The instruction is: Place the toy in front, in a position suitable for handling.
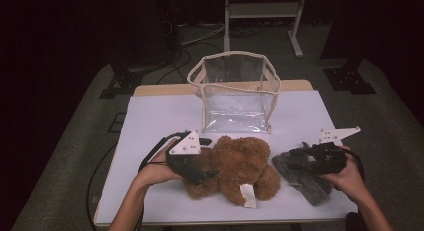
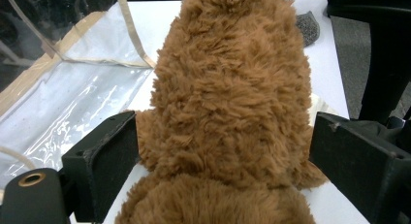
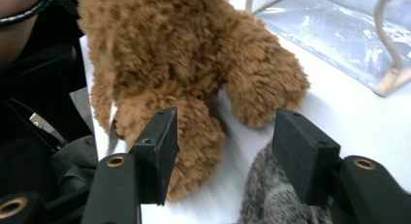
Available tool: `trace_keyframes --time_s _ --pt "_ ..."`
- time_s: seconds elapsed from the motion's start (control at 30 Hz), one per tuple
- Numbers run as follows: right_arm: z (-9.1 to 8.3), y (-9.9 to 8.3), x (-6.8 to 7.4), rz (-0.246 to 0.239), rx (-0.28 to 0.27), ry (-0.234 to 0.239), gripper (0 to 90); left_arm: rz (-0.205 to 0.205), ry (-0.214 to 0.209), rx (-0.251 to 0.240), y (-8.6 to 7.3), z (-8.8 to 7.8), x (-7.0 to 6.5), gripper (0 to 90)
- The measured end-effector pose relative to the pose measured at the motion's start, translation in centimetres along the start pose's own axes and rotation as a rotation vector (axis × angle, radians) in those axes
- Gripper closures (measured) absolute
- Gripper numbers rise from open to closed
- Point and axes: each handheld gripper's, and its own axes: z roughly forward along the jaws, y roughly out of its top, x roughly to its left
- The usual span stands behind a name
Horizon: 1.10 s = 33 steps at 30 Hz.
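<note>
A fluffy brown plush teddy bear (image 1: 235,168) lies on the white surface (image 1: 150,121) before a clear plastic bag (image 1: 235,91), between the released jaws of the left hand-held gripper (image 1: 207,158), while the right hand-held gripper (image 1: 300,158), also released, hovers over a grey furry toy (image 1: 310,188).

Your high view is dim: light falls from above onto the white counter (image 1: 150,116), and the room around it sinks to black. Glare streaks the clear plastic bag (image 2: 72,112) in both gripper views. The brown teddy bear (image 3: 184,64) looks soft and slightly blurred in the right gripper view, sharper in the left.
</note>
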Motion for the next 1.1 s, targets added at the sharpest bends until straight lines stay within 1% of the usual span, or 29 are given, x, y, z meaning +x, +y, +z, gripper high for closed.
trace_keyframes --time_s 0.07,0.27,0.37,0.43,0.67,1.1 --pt "0.1 0.3 0.1 -0.008 -0.003 0.006 40.8 -0.003 0.001 -0.008 -0.1 -0.2 0.0 9.8" --pt "0.1 1.1 0.4 -0.024 0.001 0.020 40.0 -0.011 0.012 -0.008 -0.5 -0.5 0.0 9.7" --pt "0.2 1.5 0.4 -0.033 0.007 0.026 39.2 -0.018 0.018 -0.005 -0.8 -0.5 0.0 9.4" --pt "0.2 1.8 0.5 -0.034 0.010 0.032 38.8 -0.014 0.021 0.004 -0.9 -0.6 0.0 9.4" --pt "0.4 3.1 0.4 -0.058 0.023 0.034 37.5 -0.033 0.028 -0.003 -1.3 -0.8 0.0 9.1" --pt "0.7 5.3 0.5 -0.096 0.040 0.057 36.6 -0.043 0.036 0.004 -1.9 -1.2 0.2 8.3"
